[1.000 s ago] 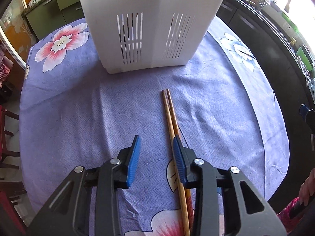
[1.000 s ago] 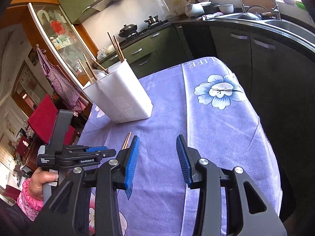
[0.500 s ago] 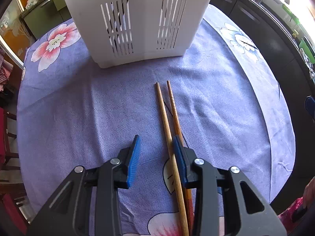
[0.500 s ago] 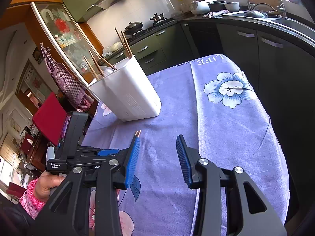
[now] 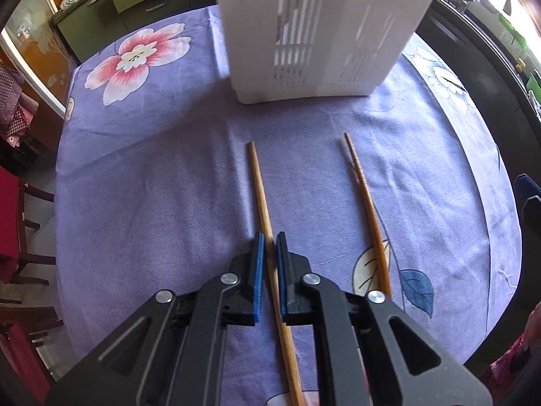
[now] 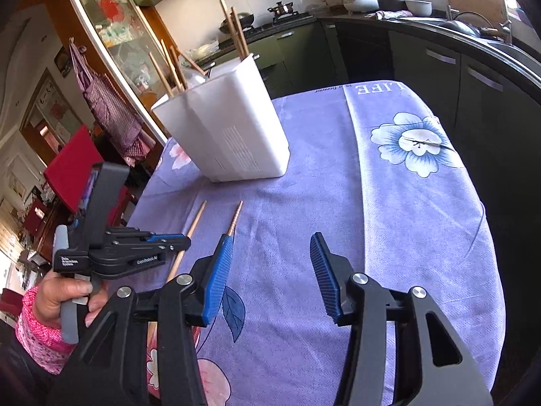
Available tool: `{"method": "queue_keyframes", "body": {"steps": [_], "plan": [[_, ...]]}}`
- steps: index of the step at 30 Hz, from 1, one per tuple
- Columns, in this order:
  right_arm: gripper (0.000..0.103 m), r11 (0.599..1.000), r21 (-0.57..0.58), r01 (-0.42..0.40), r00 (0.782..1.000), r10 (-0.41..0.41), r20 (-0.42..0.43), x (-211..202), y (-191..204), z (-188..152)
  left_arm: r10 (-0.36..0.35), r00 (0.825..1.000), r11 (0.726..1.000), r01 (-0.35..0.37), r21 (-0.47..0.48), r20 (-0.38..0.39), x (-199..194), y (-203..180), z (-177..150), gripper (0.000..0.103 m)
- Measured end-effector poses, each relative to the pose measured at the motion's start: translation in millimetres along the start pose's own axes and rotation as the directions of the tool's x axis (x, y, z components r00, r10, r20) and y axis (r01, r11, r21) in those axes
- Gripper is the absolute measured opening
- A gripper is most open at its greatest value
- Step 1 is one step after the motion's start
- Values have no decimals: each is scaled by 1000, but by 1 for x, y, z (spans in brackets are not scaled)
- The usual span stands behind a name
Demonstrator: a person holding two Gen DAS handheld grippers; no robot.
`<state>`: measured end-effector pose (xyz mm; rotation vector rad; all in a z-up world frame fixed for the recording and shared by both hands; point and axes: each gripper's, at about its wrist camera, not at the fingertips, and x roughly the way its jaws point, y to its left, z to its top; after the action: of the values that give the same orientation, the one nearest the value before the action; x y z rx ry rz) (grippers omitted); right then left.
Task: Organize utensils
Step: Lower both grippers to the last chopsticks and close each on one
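Note:
Two wooden chopsticks lie on the purple flowered tablecloth [image 5: 152, 186] in front of a white slotted utensil holder [image 5: 321, 34]. My left gripper [image 5: 268, 237] is shut on the paler chopstick [image 5: 258, 182], which runs between its blue pads. The darker chopstick [image 5: 363, 196] lies free to its right. In the right wrist view my right gripper [image 6: 270, 237] hovers over the cloth, its jaws opening with nothing between them. The darker chopstick [image 6: 235, 218] pokes out past its left finger. The left gripper [image 6: 182, 242] and the hand holding it sit at left.
The holder [image 6: 230, 135] has several chopsticks [image 6: 233, 27] standing in it. Dark kitchen cabinets [image 6: 473, 77] border the table on the right, with red chairs [image 6: 71, 165] at left. The tablecloth's edge drops off on the right side.
My left gripper has closed on the paler chopstick. The two chopsticks, side by side before, now lie apart. My right gripper's jaws have widened and it has shifted towards the chopsticks.

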<state>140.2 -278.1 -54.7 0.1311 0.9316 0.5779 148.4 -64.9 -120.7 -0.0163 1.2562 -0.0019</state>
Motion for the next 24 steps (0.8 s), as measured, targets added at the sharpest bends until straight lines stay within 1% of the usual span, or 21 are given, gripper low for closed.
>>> {"method": "queue_keyframes", "body": {"steps": [2, 4, 7, 9, 13, 14, 15, 17, 21, 24], "plan": [[48, 999, -40, 14, 999, -16, -45, 20, 15, 4, -2, 1000, 1000, 2, -19, 2, -6, 19, -4, 7], [48, 995, -93, 34, 996, -42, -85, 39, 33, 5, 0, 1000, 999, 0, -40, 5, -7, 29, -5, 7], [48, 985, -163, 63, 987, -86, -137, 69, 56, 5, -5, 1000, 999, 6, -54, 10, -7, 39, -6, 7], [46, 979, -190, 76, 981, -108, -164, 87, 68, 4, -12, 1000, 998, 13, -56, 12, -8, 42, -9, 7], [45, 969, -220, 115, 973, -155, -172, 108, 80, 6, -29, 999, 998, 30, -60, 14, -8, 48, -10, 8], [43, 965, -230, 127, 970, -169, -174, 113, 80, 7, -32, 999, 998, 33, -61, 14, -8, 49, -10, 8], [39, 960, -241, 141, 966, -186, -178, 117, 82, 7, -36, 999, 997, 37, -62, 14, -8, 50, -10, 8], [38, 953, -256, 159, 960, -210, -187, 125, 85, 8, -41, 999, 997, 42, -65, 15, -7, 51, -8, 8], [36, 944, -282, 174, 954, -232, -189, 134, 90, 7, -41, 999, 997, 42, -67, 19, -8, 51, -11, 8], [34, 942, -294, 164, 954, -227, -196, 137, 91, 8, -36, 999, 997, 37, -66, 21, -8, 51, -11, 8]]}}
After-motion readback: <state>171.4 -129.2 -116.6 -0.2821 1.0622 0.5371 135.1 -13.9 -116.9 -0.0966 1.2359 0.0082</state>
